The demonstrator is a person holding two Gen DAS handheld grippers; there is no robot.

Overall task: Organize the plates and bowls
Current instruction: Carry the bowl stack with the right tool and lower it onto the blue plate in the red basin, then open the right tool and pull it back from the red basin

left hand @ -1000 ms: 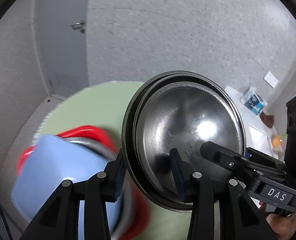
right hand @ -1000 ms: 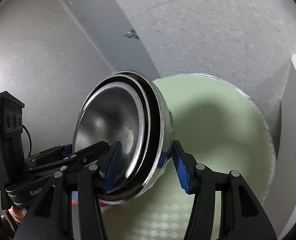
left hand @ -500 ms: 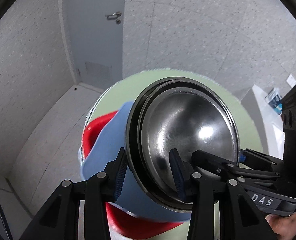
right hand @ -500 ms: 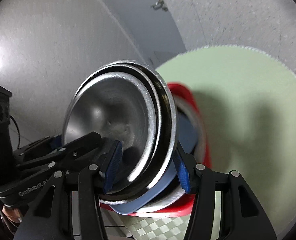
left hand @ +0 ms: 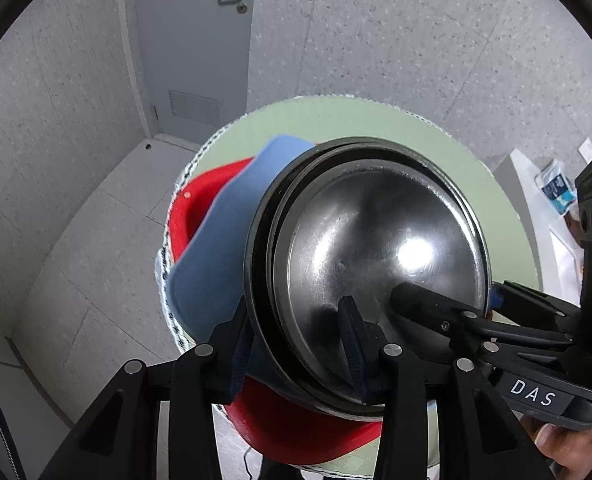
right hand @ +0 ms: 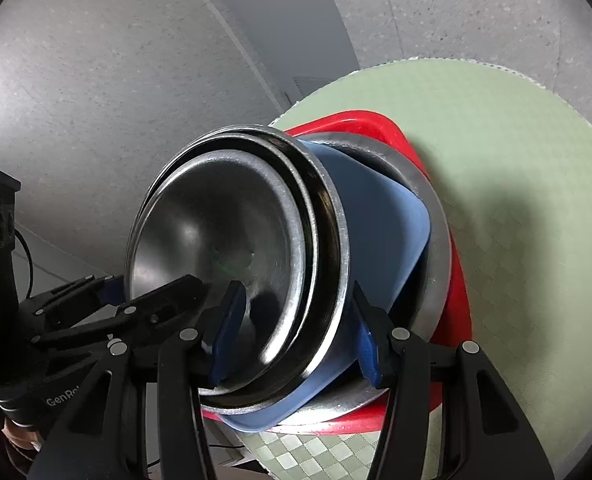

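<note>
A nested stack of steel bowls (left hand: 376, 256) (right hand: 232, 248) is held by both grippers at once. My left gripper (left hand: 296, 348) is shut on its near rim. My right gripper (right hand: 292, 336) is shut on the rim from the other side, and shows at the right of the left wrist view (left hand: 448, 312). The bowls sit low over a blue square plate (left hand: 216, 248) (right hand: 380, 232), which lies on a steel plate (right hand: 436, 240) in a red square plate (left hand: 192, 208) (right hand: 452, 280). I cannot tell whether the bowls touch the blue plate.
The pile stands at the left edge of a round table with a pale green checked cloth (left hand: 344, 120) (right hand: 516, 184). A grey door (left hand: 200, 40) and speckled walls lie beyond. A white counter with a packet (left hand: 556, 188) is at the far right.
Both grippers have carried the steel bowls left and down over the pile of plates. The blue and red plates now lie right beneath the bowls.
</note>
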